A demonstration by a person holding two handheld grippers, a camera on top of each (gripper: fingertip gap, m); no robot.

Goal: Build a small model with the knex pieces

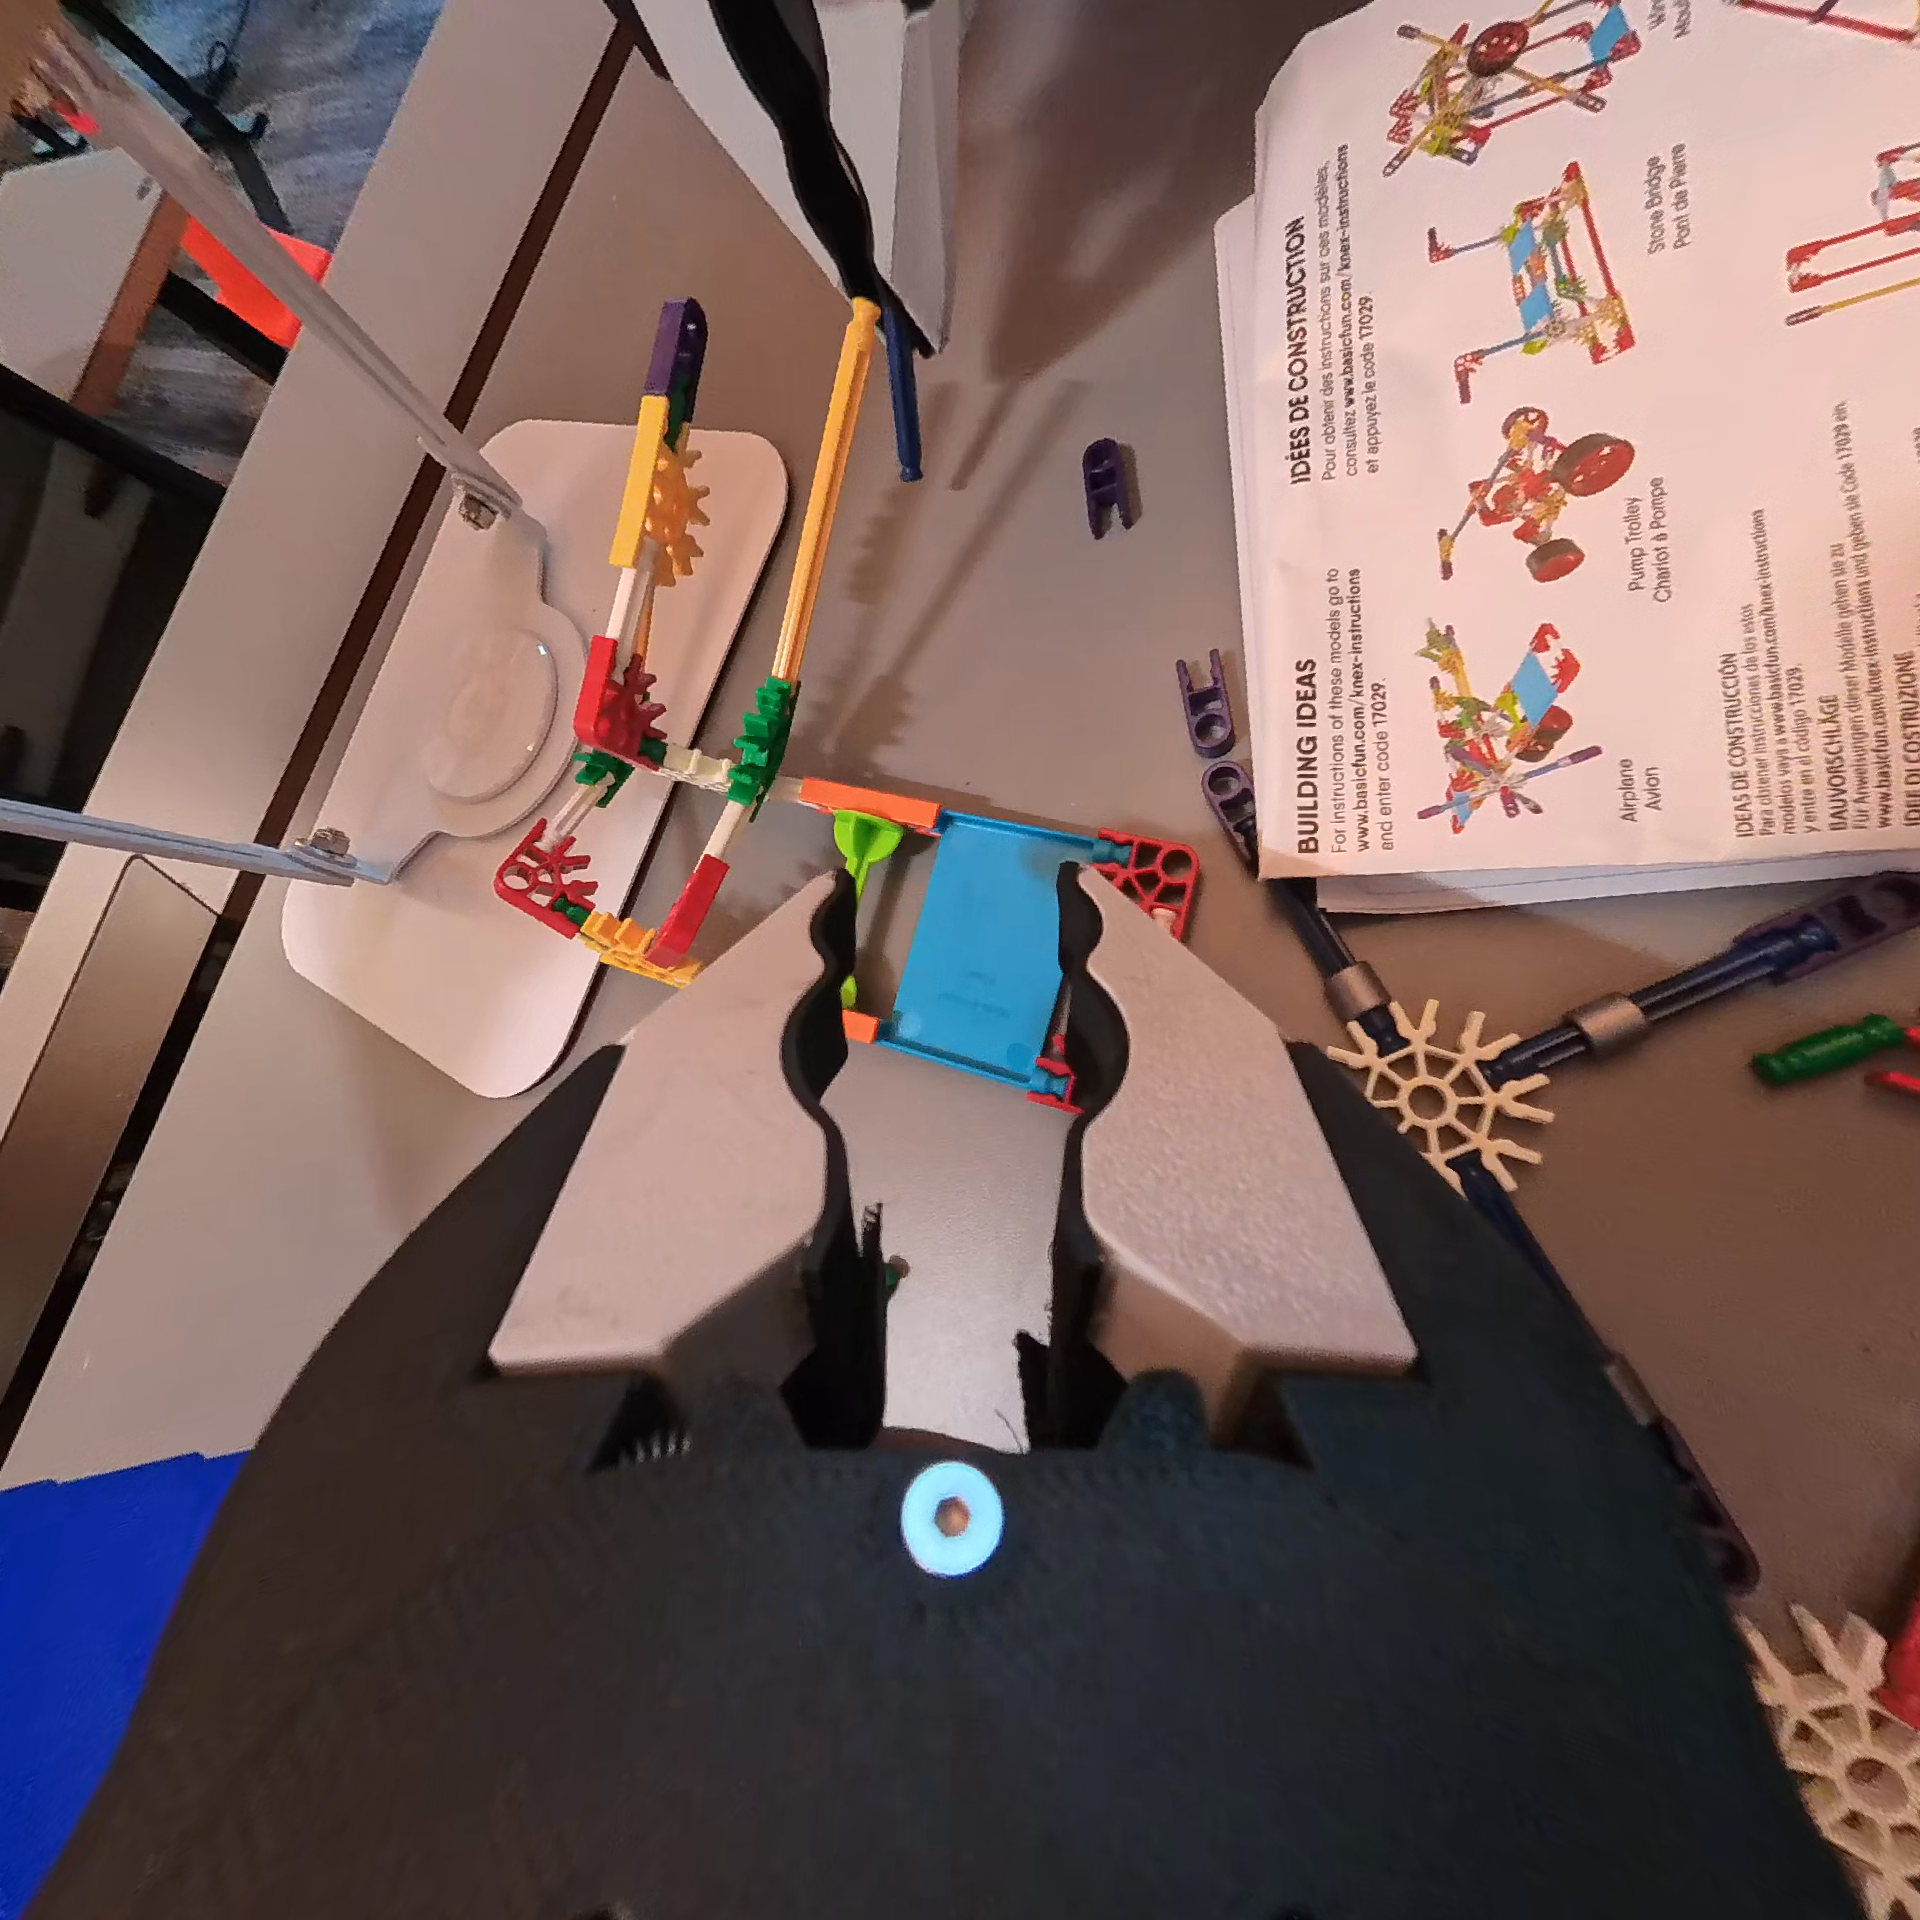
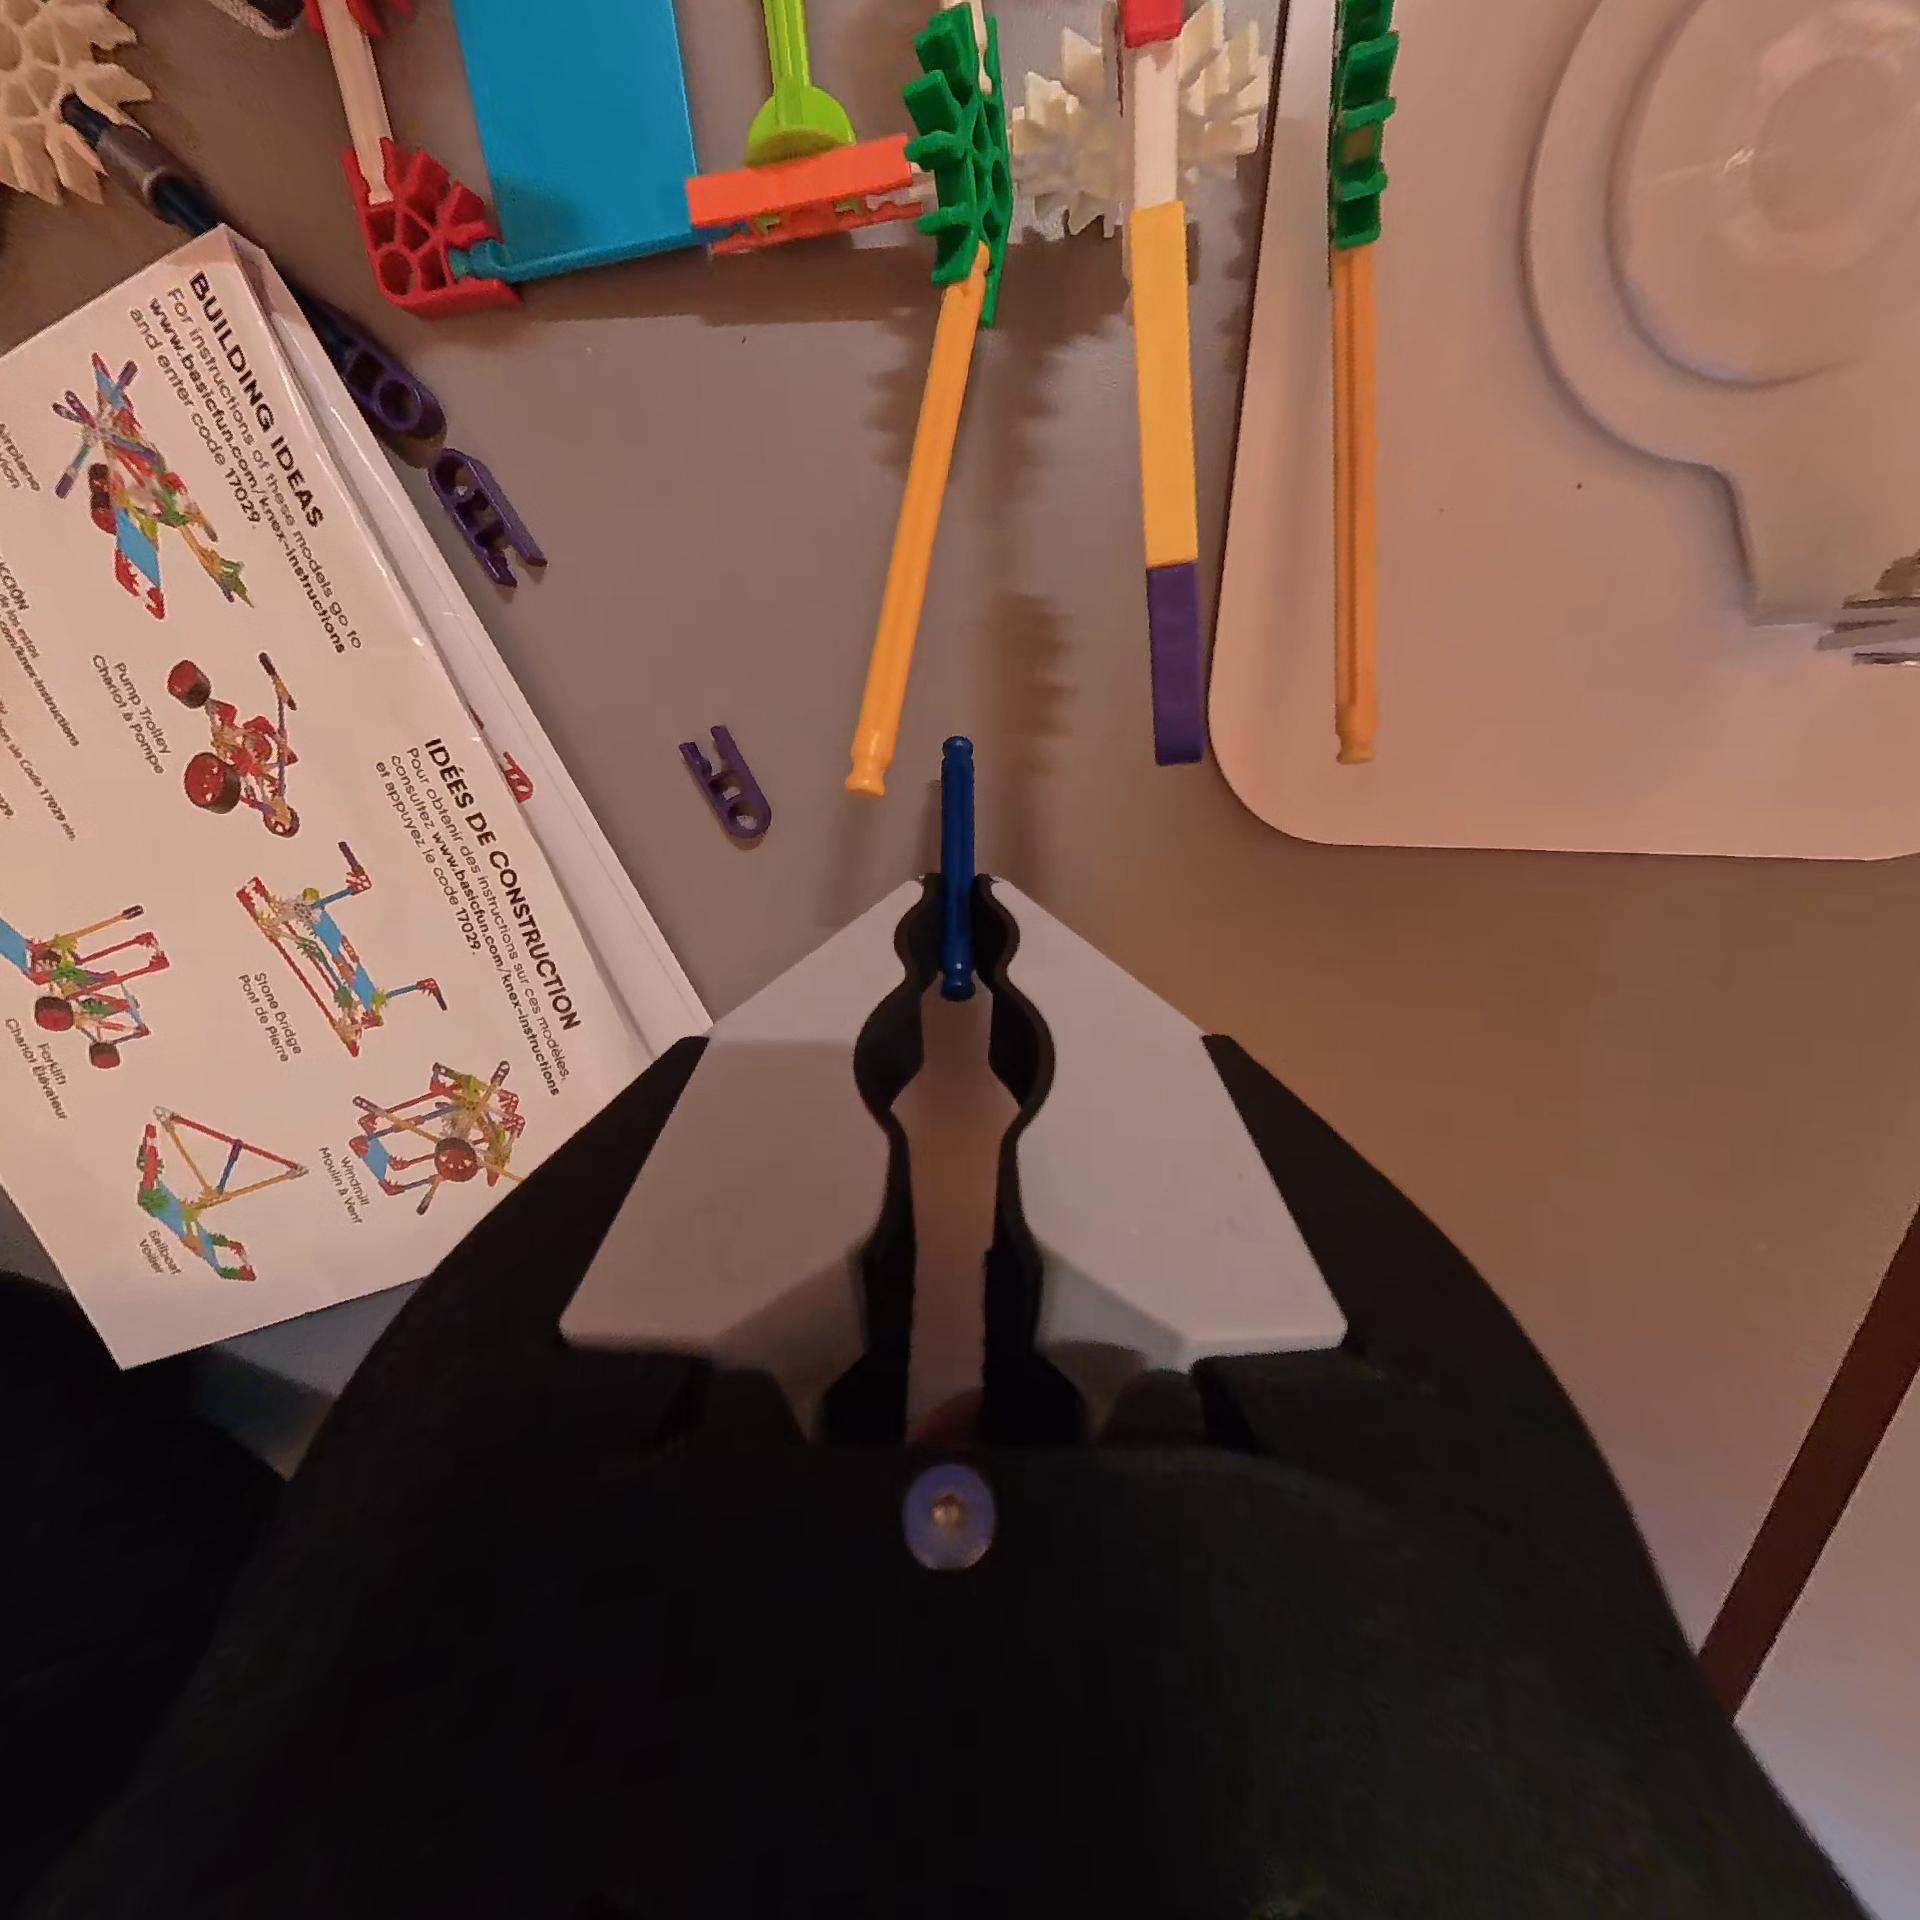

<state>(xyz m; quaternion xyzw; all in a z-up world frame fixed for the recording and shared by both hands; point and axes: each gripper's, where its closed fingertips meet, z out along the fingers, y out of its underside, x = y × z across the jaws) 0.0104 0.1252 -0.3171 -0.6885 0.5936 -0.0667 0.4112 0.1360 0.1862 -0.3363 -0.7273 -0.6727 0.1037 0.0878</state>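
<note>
Left gripper (image 1: 956,894): jaws apart, straddling the blue panel (image 1: 982,961) of the toy model (image 1: 727,748); contact cannot be confirmed. Right gripper (image 2: 956,883): clamped on a short blue rod (image 2: 956,831), its tip just short of the yellow rod (image 2: 914,540). Bare table (image 2: 1351,1039) lies right of it. Instruction booklet (image 2: 260,790) crowds the left edge, partly cut off. White plate (image 2: 1558,623) runs out of view.

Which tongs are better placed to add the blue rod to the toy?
Probably the right tongs: they already pinch the blue rod, pointing toward the toy. The left tongs straddle its blue panel.
</note>
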